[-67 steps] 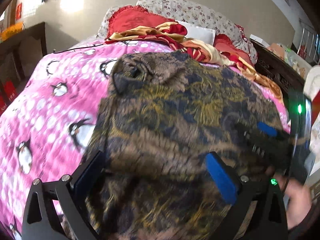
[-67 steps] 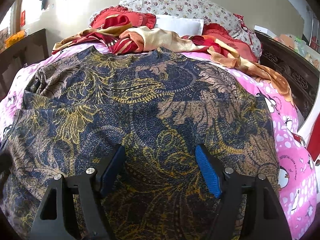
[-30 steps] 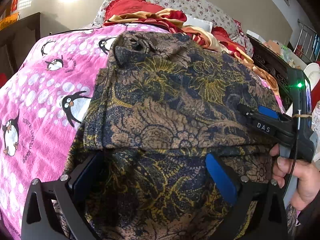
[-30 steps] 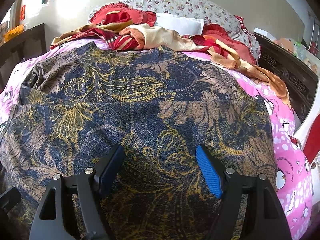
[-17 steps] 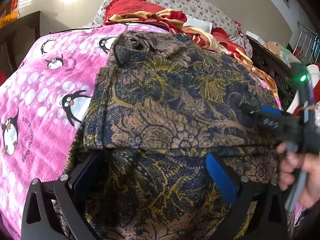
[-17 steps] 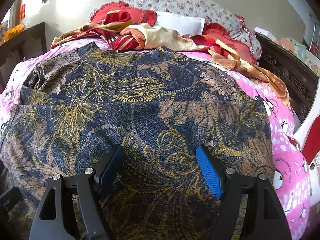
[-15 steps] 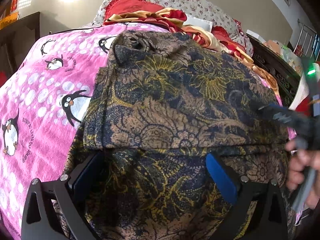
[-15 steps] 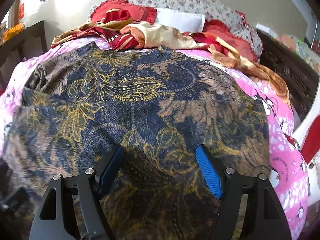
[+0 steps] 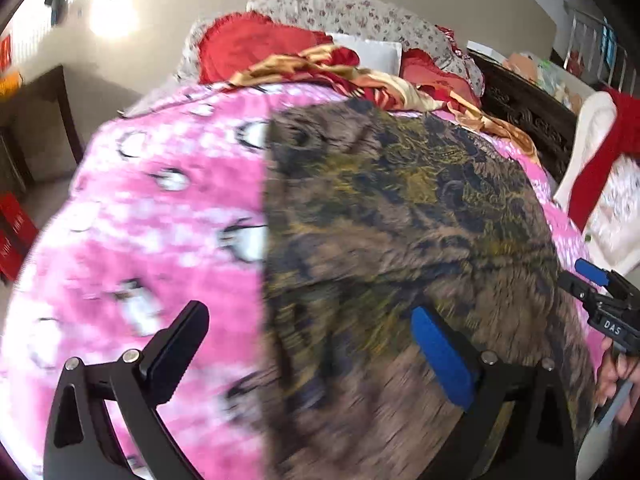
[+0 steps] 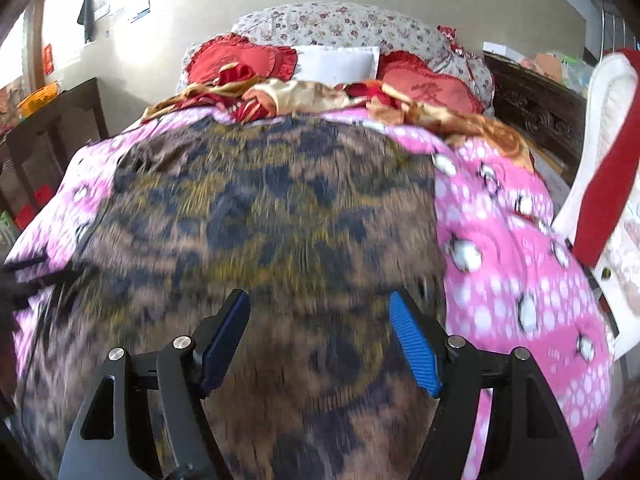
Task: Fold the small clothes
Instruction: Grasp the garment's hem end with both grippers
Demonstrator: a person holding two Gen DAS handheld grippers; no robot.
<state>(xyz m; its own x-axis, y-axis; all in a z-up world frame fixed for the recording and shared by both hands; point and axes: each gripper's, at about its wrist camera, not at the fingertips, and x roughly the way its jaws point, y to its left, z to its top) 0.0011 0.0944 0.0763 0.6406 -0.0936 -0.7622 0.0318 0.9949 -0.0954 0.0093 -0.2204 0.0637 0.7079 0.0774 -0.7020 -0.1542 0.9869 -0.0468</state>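
A brown, navy and gold patterned garment (image 9: 400, 248) lies spread on the pink penguin bedspread (image 9: 140, 216), partly folded; it also fills the right wrist view (image 10: 272, 248). My left gripper (image 9: 308, 344) is open and empty above the garment's left edge. My right gripper (image 10: 320, 336) is open and empty above the garment's near part; it also shows at the right edge of the left wrist view (image 9: 600, 292), held by a hand. Both views are motion-blurred.
Red and gold crumpled fabric (image 10: 304, 100) and red and floral pillows (image 10: 340, 28) lie at the head of the bed. A dark carved wooden bed side (image 10: 536, 108) runs along the right. A white and red chair (image 10: 608, 148) stands at far right. A dark cabinet (image 10: 52, 128) stands left.
Both grippers have pulled back and risen from the garment. The left gripper has shifted left, so more pink bedspread shows. The garment stays on the bed.
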